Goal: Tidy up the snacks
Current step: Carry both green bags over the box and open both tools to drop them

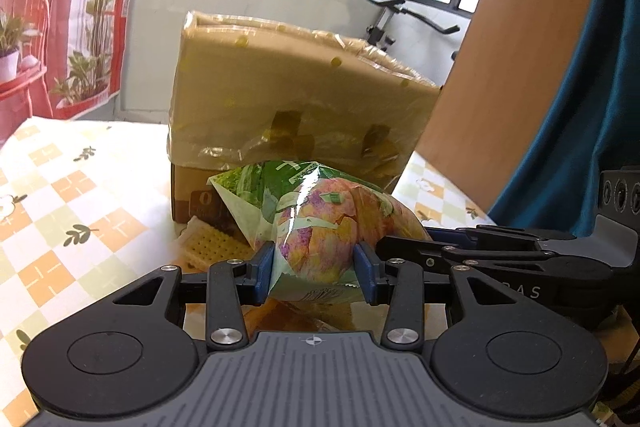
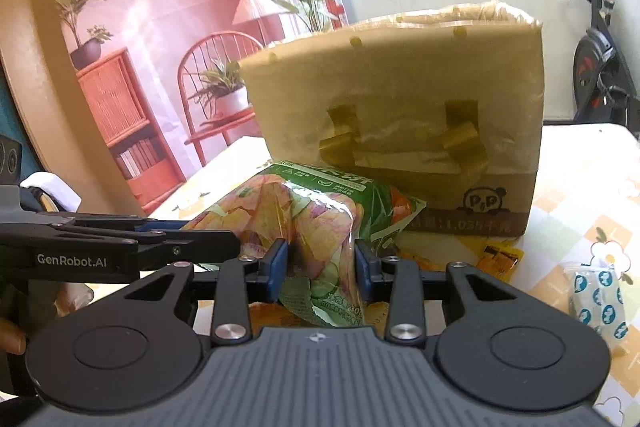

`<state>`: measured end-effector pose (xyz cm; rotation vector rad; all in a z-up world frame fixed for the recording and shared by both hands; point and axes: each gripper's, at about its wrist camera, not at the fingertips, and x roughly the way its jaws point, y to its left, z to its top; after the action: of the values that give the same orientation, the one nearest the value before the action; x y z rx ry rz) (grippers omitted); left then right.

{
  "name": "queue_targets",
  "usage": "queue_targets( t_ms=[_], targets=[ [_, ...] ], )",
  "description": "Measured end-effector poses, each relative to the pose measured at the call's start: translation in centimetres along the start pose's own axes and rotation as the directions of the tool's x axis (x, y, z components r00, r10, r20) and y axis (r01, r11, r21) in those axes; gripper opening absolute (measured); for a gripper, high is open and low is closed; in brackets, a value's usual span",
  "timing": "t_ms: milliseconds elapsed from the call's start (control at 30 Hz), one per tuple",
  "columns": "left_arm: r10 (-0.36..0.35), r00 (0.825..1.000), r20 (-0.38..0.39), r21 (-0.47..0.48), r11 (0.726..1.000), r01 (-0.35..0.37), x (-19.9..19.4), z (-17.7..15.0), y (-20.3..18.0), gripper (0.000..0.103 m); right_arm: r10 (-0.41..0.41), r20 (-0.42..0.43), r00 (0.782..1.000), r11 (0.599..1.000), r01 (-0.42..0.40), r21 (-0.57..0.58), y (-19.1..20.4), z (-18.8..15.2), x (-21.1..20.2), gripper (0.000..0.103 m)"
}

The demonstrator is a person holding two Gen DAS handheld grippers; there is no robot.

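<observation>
Your left gripper [image 1: 314,269] and right gripper [image 2: 321,269] both pinch the chip bag [image 2: 304,219]; the box [image 2: 400,99] awaits, other snacks unsorted.

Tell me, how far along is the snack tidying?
Early, it seems. Nothing visibly sits in the cardboard box yet. In hand: both the left hand-held gripper and right hand-held gripper pinch the green chip bag. Left: crackers, a yellow packet and a blue-white packet on the table.
</observation>
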<state>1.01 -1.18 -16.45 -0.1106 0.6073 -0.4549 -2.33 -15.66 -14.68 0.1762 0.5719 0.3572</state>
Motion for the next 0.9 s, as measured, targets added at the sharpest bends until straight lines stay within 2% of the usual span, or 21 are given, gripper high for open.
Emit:
queue_targets(
  t_ms=[367, 900],
  targets=[
    [-0.027, 0.992, 0.126, 0.033, 0.999, 0.023, -3.1, 1.9, -1.1, 0.045, 0.011, 0.118, 0.993, 0.998, -0.003, -0.063, 2.0, 1.7, -3.5, 0.037],
    [-0.082, 0.957, 0.279, 0.114, 0.992, 0.051, -3.9, 6.4, -2.6, 0.045, 0.027, 0.286, 0.958, 0.989, 0.016, -0.149, 3.7, 6.4, -6.4, 0.037]
  ],
)
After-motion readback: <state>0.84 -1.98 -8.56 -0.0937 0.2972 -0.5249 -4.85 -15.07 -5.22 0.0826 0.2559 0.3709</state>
